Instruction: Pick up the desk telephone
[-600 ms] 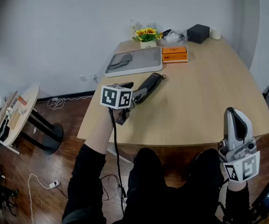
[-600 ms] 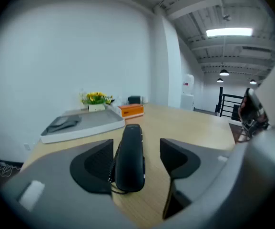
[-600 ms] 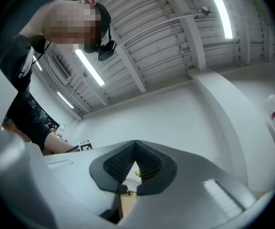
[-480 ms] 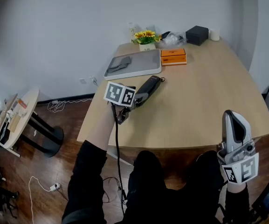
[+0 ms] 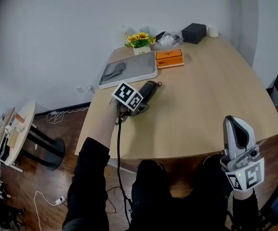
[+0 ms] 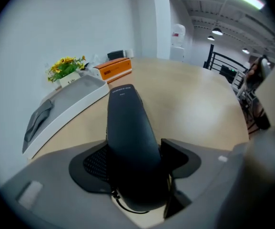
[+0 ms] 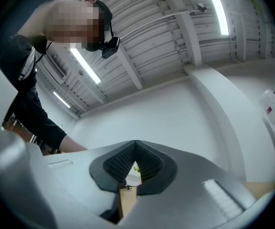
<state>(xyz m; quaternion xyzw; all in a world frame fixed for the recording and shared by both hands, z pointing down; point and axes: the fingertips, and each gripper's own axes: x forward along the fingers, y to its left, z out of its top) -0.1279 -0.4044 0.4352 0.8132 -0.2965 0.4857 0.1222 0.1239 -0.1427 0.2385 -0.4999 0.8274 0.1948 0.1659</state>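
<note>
Handset (image 6: 127, 142), one, black, is clamped between the jaws of the left gripper (image 5: 141, 102) over the table (image 5: 211, 90), just beside one grey tray (image 5: 129, 70). Right gripper (image 5: 235, 124) hangs off the table's near edge, jaws pressed together on nothing. Beyond the tray stand one orange box (image 5: 170, 58), one flower pot (image 5: 139, 40) and one black box (image 5: 194, 32).

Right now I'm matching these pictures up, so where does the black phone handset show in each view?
Head view: the handset is left of centre, over the table, gripped by the left tool.
Left gripper view: the handset is dead centre, clamped between the jaws.
Right gripper view: not in it.
Shared landmark: the orange box beyond the handset, in the head and left gripper views.
</note>
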